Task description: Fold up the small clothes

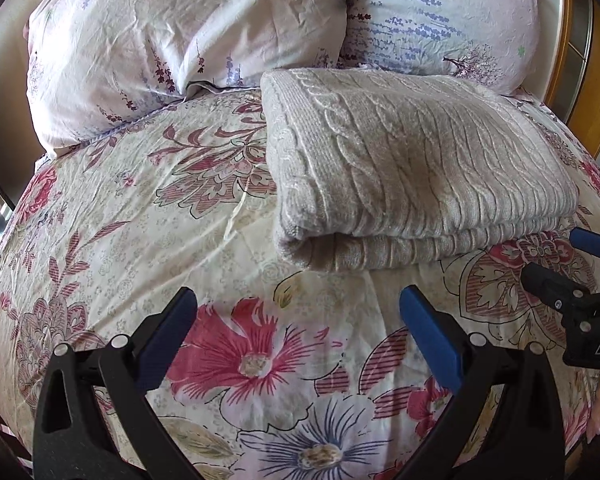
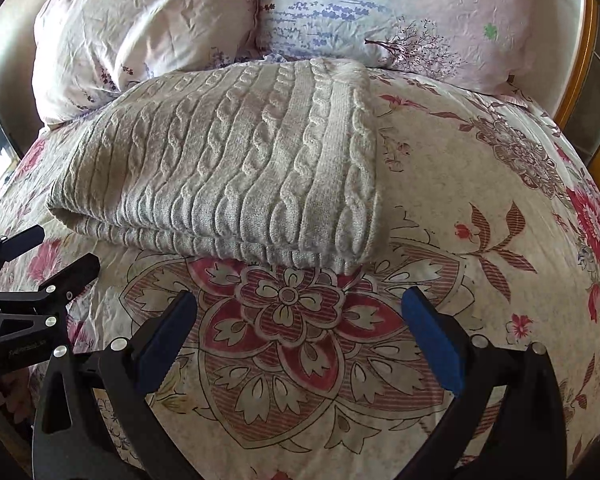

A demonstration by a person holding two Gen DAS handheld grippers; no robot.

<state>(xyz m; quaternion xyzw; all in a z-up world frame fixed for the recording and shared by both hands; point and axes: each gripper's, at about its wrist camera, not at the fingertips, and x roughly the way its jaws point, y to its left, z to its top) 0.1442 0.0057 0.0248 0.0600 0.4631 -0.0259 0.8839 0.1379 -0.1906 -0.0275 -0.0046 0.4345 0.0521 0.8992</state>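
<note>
Both grippers, left [image 1: 298, 328] and right [image 2: 298, 330], gape empty; folded sweater [image 2: 228, 168] hides its sleeves.

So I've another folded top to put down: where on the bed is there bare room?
Bare quilt lies left of the sweater, below the pillows, and on its right. Nearest the grippers is free too. The head end is crowded.
</note>
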